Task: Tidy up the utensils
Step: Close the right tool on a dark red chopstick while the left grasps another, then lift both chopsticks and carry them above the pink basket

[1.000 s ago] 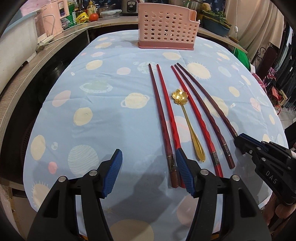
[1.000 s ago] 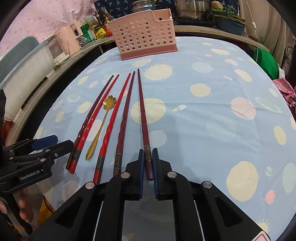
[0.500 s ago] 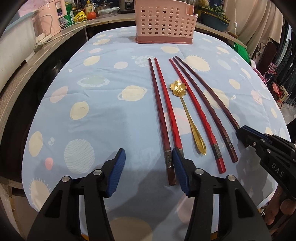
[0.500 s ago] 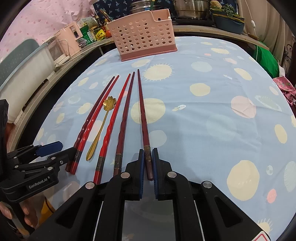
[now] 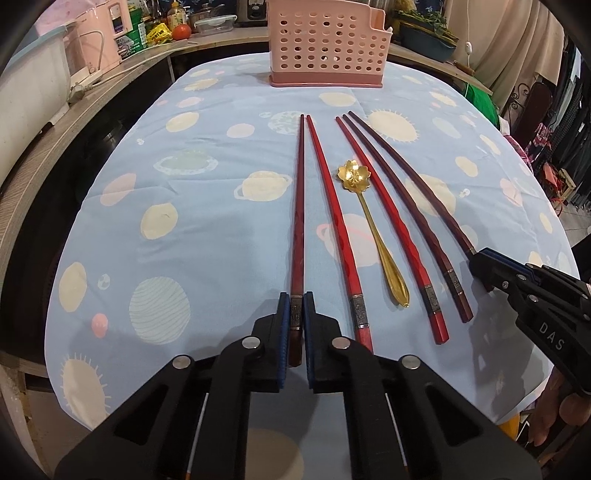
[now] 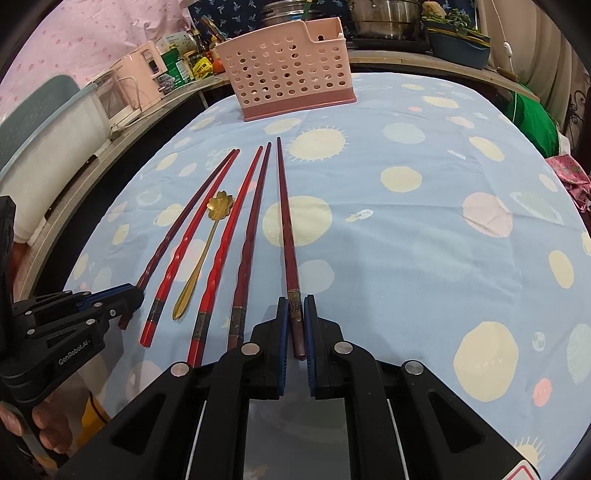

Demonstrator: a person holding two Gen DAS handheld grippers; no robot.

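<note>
Readable text, two items. "DAS" in white capitals on the black body of the right gripper [image 5: 484, 271], near right in the left wrist view. "GenRobot.AI" in white on the black body of the left gripper [image 6: 127, 301], near left in the right wrist view. Labels on the far packages: illegible.

Home kitchen/dining corner: planet-print tablecloth [image 5: 207, 206], wooden counter [image 5: 110, 85] upper left with pink appliance [image 5: 101, 37], condiment bottles, tomato; steel pots [image 6: 384, 18] top of right view.
</note>
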